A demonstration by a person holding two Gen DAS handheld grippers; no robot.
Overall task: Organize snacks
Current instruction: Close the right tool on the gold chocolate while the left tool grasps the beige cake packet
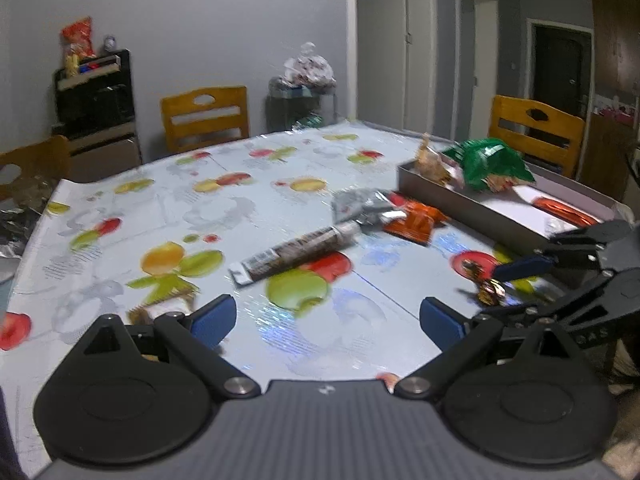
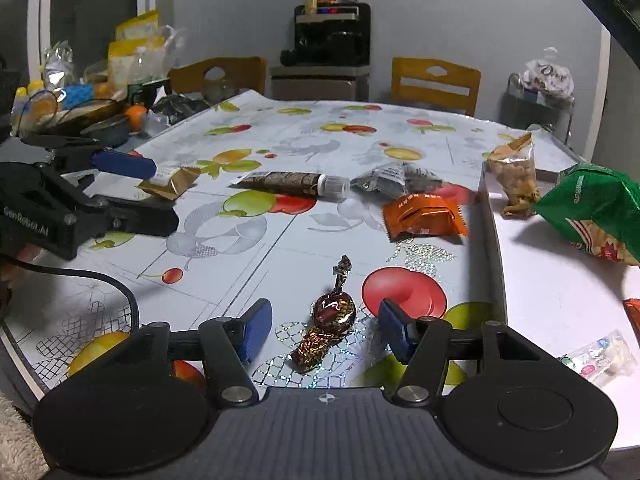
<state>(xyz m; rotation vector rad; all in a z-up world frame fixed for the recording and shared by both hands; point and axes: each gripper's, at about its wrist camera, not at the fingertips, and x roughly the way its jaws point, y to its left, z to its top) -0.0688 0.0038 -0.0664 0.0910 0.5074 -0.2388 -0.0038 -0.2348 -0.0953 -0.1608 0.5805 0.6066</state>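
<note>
1. I'm working over a counter [image 2: 320,132] covered in a glossy cloth printed with apples, pears and cherries; grey walls, wooden chairs [image 2: 436,80] along its far side, and a black appliance [image 2: 332,36] on a cabinet against the wall.
2. Clutter of bags, bottles and an orange [image 2: 135,114] crowds the far left corner in my right-wrist view.
3. A shallow tray [image 2: 490,216] sits at the right edge of the counter, already holding a green snack bag [image 2: 592,204], a clear bag of nuts [image 2: 514,172] standing at its far corner, and a small clear packet [image 2: 600,356] near me.
4. The wrapped candy [image 2: 332,312] lies on the cloth just left of the tray. Its long axis runs away from me, leaning slightly right: one twisted end points toward the orange packet [image 2: 424,214], the other toward my claw.
5. My right claw [image 2: 326,330] is spread either side of the candy, pads clear of it; nothing is gripped.
6. A long brown tube [image 2: 288,182] lies crosswise, clear cap to the right, beside a grey packet [image 2: 396,178].
7. My left claw [image 1: 326,318] is spread wide and empty, with a small gold packet [image 2: 170,182] by its left finger.
</note>
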